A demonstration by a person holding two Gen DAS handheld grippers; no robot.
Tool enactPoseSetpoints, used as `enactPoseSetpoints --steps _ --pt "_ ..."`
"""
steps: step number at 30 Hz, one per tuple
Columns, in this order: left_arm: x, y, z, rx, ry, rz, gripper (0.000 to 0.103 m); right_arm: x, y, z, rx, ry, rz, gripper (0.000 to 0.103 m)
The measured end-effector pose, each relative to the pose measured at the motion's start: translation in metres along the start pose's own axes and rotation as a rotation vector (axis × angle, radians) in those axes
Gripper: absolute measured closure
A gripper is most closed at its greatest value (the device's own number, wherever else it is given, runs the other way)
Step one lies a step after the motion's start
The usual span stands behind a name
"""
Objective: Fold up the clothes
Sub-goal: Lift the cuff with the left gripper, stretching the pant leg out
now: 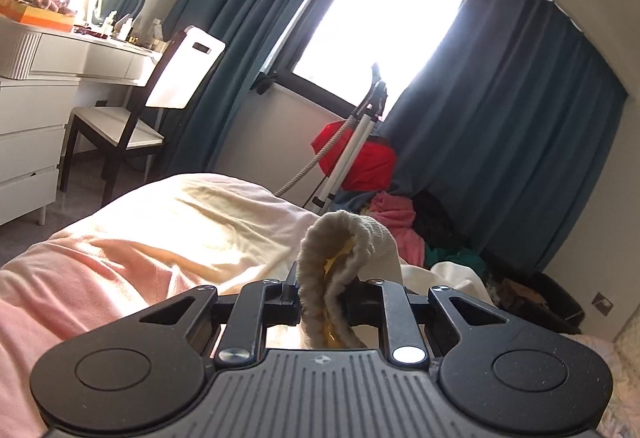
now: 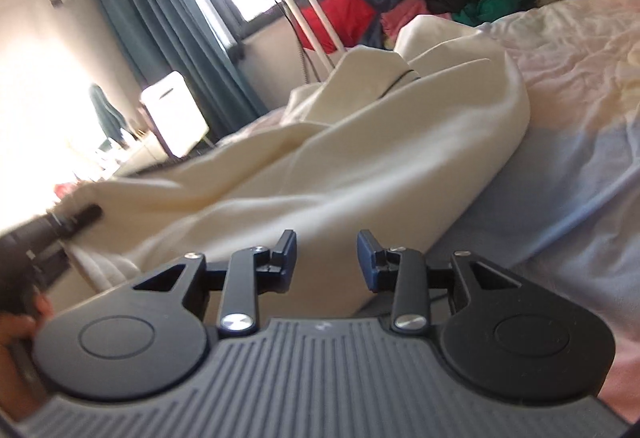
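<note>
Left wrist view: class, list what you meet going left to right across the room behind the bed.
White dresser → chair → left curtain → window → red garment → right curtain.

**Sunlit bedroom with teal curtains**

A bright window (image 1: 384, 10) glares between long dark-teal curtains (image 1: 500, 126) on a pale wall. At left stands a white drawer counter (image 1: 36, 110) cluttered with bottles, a dark-framed white chair (image 1: 132, 118) drawn up to it. Grey carpet (image 1: 80, 190) covers the floor. A pink-sheeted bed (image 1: 80, 278) fills the foreground.
</note>
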State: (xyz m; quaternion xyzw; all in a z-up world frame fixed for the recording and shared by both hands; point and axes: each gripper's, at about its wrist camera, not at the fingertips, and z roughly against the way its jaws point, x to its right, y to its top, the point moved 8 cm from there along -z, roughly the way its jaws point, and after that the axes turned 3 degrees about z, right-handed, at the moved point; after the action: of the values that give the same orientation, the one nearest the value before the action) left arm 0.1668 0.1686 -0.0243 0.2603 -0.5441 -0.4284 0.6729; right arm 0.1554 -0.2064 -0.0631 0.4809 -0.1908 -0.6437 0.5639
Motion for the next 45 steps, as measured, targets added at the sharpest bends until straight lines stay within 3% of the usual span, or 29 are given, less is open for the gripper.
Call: enactPoseSetpoints --steps 3,7,12,14,16,18,20,23,25,27,29,30,33,40,44,45 --pt "-0.008 0.021 -0.027 -0.002 0.033 0.029 0.087 0.004 -0.001 -0.005 0.022 -0.052 0.028 0.065" --pt "-0.005 0.094 -0.078 0.093 0.087 0.022 0.088 0.022 0.005 -0.017 0.059 -0.117 0.020 0.065" --pt "-0.013 0.173 -0.159 0.177 0.322 -0.090 0.088 0.049 0.014 -0.036 0.054 -0.149 -0.079 0.065" --pt "-0.032 0.180 -0.200 0.130 0.426 -0.117 0.088 0.055 0.018 -0.044 0.058 -0.147 -0.087 0.065" --pt "-0.058 0.167 -0.238 0.038 0.480 -0.098 0.088 0.061 0.021 -0.053 0.065 -0.153 -0.072 0.065" --pt "-0.081 0.150 -0.266 -0.031 0.513 -0.070 0.087 0.067 0.023 -0.066 0.067 -0.164 -0.045 0.065" --pt "-0.098 0.132 -0.277 -0.049 0.527 -0.040 0.083 0.072 0.021 -0.078 0.061 -0.179 -0.018 0.065" --pt "-0.107 0.120 -0.268 -0.046 0.518 -0.013 0.077 0.077 0.017 -0.093 0.027 -0.172 -0.020 0.065" --pt "-0.106 0.116 -0.256 -0.066 0.487 -0.001 0.060 0.076 0.017 -0.096 0.022 -0.166 -0.019 0.065" --pt "-0.099 0.113 -0.238 -0.112 0.468 0.005 0.024 0.075 0.017 -0.097 0.022 -0.161 -0.017 0.065" --pt "-0.088 0.107 -0.214 -0.147 0.453 -0.011 0.014 0.074 0.018 -0.094 0.030 -0.157 -0.014 0.065" --pt "-0.082 0.101 -0.200 -0.159 0.445 -0.017 0.013 0.072 0.019 -0.091 0.037 -0.157 -0.010 0.065" --pt "-0.077 0.069 -0.150 -0.183 0.398 0.124 0.007 0.067 0.022 -0.077 0.063 -0.158 0.003 0.065" --pt "-0.063 -0.004 -0.035 -0.238 0.282 0.451 0.007 0.059 0.031 -0.032 0.120 -0.147 -0.020 0.065" --pt "-0.061 -0.056 -0.019 -0.322 0.198 0.682 0.007 0.065 0.029 -0.007 0.124 -0.143 -0.084 0.065" --pt "-0.059 -0.064 -0.023 -0.327 0.187 0.688 0.007 0.066 0.028 -0.003 0.122 -0.137 -0.106 0.065"
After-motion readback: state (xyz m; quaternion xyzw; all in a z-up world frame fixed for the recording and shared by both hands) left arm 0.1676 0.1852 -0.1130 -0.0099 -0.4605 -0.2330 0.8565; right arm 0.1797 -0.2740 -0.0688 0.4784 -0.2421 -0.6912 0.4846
